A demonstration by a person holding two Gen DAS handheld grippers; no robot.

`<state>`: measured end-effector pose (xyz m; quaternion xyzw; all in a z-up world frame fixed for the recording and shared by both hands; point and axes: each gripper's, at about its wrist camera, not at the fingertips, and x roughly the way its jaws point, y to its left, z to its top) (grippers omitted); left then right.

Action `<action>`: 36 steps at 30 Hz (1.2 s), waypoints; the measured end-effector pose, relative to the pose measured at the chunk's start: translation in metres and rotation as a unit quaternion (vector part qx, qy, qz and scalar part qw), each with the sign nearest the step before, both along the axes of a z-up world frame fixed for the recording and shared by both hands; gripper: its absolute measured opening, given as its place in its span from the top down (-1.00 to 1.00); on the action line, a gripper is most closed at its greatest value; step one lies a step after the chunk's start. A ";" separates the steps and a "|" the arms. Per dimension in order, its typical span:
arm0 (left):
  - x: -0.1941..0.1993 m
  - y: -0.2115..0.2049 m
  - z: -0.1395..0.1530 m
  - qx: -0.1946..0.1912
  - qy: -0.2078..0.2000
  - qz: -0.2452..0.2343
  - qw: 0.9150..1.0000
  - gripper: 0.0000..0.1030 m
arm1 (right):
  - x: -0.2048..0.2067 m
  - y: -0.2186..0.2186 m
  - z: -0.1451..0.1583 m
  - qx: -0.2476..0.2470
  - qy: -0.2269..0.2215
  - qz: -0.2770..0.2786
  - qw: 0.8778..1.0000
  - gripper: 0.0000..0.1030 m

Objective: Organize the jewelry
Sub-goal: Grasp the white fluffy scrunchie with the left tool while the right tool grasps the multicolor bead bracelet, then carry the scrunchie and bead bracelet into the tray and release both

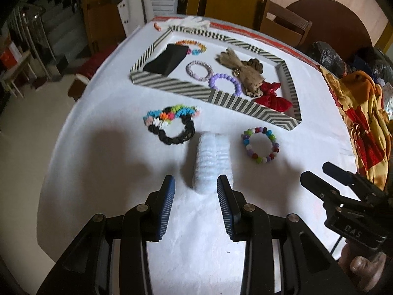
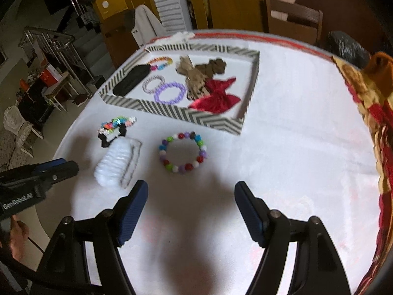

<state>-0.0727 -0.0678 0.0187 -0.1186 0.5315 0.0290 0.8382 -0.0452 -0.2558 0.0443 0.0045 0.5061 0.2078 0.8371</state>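
A striped tray [image 1: 172, 86] [image 2: 172, 113] at the back of the white table holds a purple bead bracelet [image 1: 224, 83], a pale bracelet [image 1: 199, 70], a rainbow bracelet [image 1: 194, 45], a black block [image 1: 167, 60], a brown bow [image 1: 248, 73] and a red bow [image 1: 270, 97]. On the cloth lie a white scrunchie [image 1: 212, 162] [image 2: 114, 164], a black and multicolour bracelet [image 1: 172, 123] [image 2: 114, 129] and a coloured bead bracelet [image 1: 260, 145] [image 2: 183, 152]. My left gripper [image 1: 196, 184] is open just before the scrunchie. My right gripper [image 2: 191, 189] is open just before the bead bracelet.
A red and yellow cloth [image 1: 358, 103] [image 2: 373, 123] is heaped along the table's right edge. White fabric [image 1: 194, 22] lies behind the tray. Chairs [image 1: 282, 22] stand behind the table. The table's left edge drops to the floor.
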 end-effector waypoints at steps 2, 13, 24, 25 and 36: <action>0.001 0.000 -0.002 -0.009 0.001 -0.009 1.000 0.17 | 0.003 0.001 -0.007 0.003 0.006 0.004 1.000 -0.48; 0.034 -0.011 -0.031 -0.047 0.023 -0.024 0.998 0.17 | 0.054 0.011 -0.038 -0.007 0.013 -0.016 1.000 -0.45; 0.059 -0.016 -0.061 -0.035 0.054 -0.034 0.997 0.11 | 0.071 0.036 -0.060 -0.055 -0.023 0.019 0.998 0.73; 0.059 -0.016 -0.061 -0.035 0.050 -0.037 0.997 0.11 | 0.072 0.036 -0.060 -0.054 -0.023 0.022 0.998 0.82; 0.055 -0.002 -0.036 -0.057 0.028 -0.029 0.998 0.56 | 0.069 0.015 -0.003 0.036 -0.038 0.023 0.998 0.82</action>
